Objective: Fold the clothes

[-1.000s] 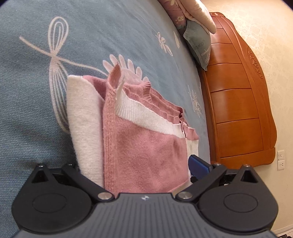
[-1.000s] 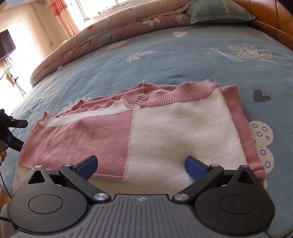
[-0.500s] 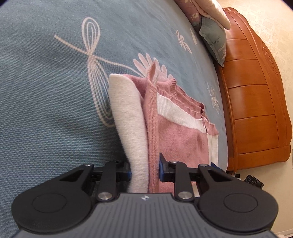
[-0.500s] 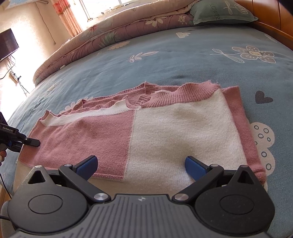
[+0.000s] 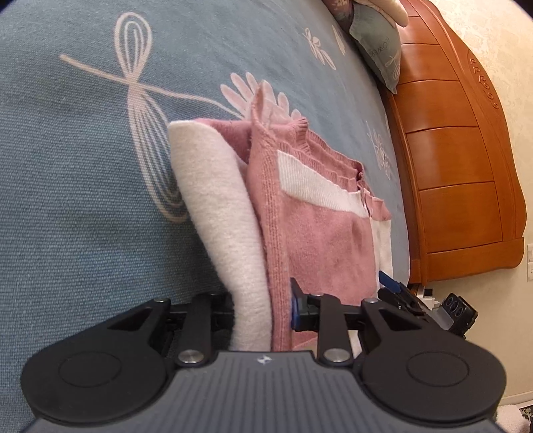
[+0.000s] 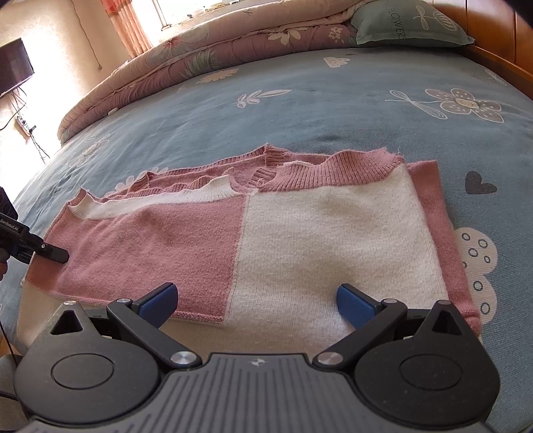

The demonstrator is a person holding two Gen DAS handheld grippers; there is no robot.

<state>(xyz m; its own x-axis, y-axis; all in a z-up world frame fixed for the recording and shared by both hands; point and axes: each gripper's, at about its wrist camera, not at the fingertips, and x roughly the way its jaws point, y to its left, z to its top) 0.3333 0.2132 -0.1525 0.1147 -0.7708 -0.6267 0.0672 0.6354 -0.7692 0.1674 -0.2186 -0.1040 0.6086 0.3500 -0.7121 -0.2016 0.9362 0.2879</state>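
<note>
A pink and white knit sweater (image 6: 299, 239) lies folded flat on the blue bed sheet (image 6: 299, 106). In the left wrist view its edge (image 5: 253, 253) stands up between the jaws of my left gripper (image 5: 263, 309), which is shut on the white and pink layers. The right wrist view shows that same left gripper (image 6: 50, 253) pinching the sweater's left end. My right gripper (image 6: 256, 301) is open, its blue pads (image 6: 353, 301) spread just over the sweater's near hem with nothing clamped. One blue pad of the right gripper (image 5: 389, 281) shows at the sweater's far end.
A wooden headboard (image 5: 449, 166) runs along the bed's far side, with a green pillow (image 6: 406, 23) against it. A rolled floral quilt (image 6: 200, 56) lies across the back of the bed. A dark screen (image 6: 13, 66) hangs on the left wall.
My left gripper's jaws came together on the sweater's left edge and now pinch it. The right gripper kept still and open.
</note>
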